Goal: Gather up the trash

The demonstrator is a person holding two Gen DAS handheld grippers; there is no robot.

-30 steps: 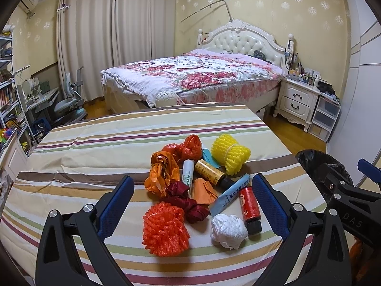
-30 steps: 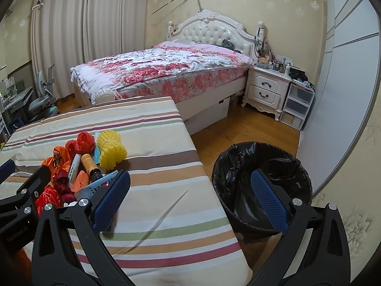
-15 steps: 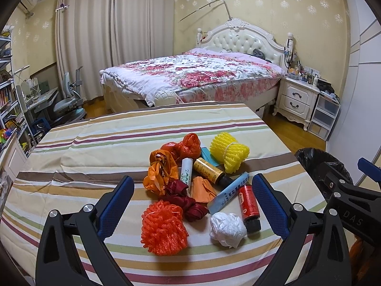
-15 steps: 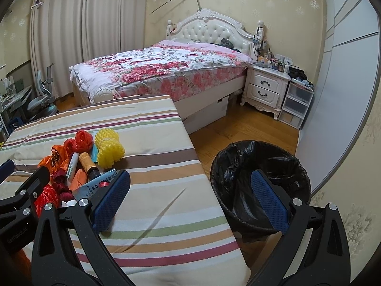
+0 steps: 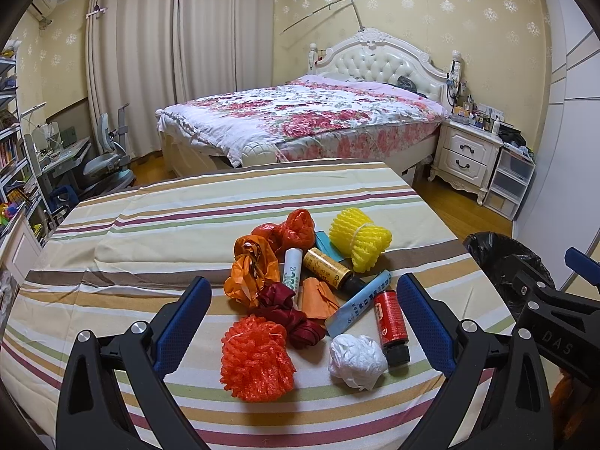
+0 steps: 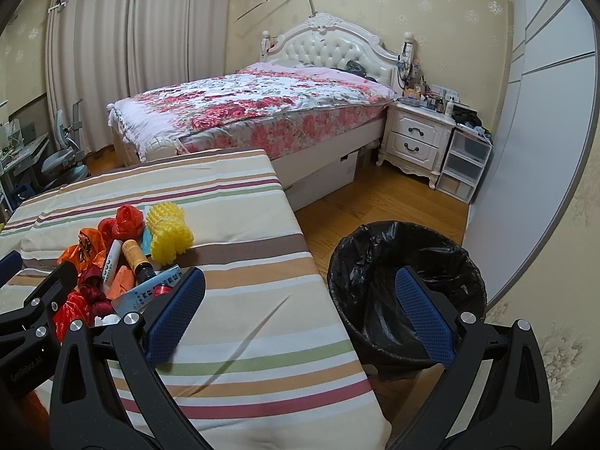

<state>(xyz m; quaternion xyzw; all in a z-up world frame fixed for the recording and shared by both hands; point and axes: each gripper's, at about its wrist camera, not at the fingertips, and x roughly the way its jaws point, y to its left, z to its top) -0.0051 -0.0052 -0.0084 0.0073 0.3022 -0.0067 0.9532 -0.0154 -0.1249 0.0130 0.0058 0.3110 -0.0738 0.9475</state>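
**Both grippers spread wide over a pile of trash, bin waiting beside the tabletop**

Nearest the left camera, the left hand-held gripper (image 5: 300, 322) hangs released, its blue pads spread wide with nothing between them. Framed in that gap lies a heap of trash on the striped tabletop (image 5: 150, 232). Closest is an orange foam net (image 5: 257, 360), and just beside it to the right a crumpled white bag (image 5: 356, 360). A small red bottle (image 5: 390, 322) lies touching the white bag, next to a pale blue tube (image 5: 358, 302). Dark red wrapping (image 5: 288, 311) sits behind the orange net, with an orange plastic bag (image 5: 249, 270) beyond it. A white tube (image 5: 291, 270) and a gold bottle (image 5: 328, 268) lie side by side in the middle of the heap. At the far edge of the pile are a red plastic bag (image 5: 296, 227) and a yellow foam net (image 5: 360, 238).

The right hand-held gripper (image 6: 296, 318) is likewise released and empty, one pad over the tabletop edge, the other in front of a bin (image 6: 405, 258) lined with a black bag, standing on the wooden floor (image 6: 360, 202) just beside the tabletop.

Farther back stand a bed (image 6: 262, 108) under a floral quilt and a white nightstand (image 6: 416, 135), with closed curtains (image 5: 168, 56) behind.
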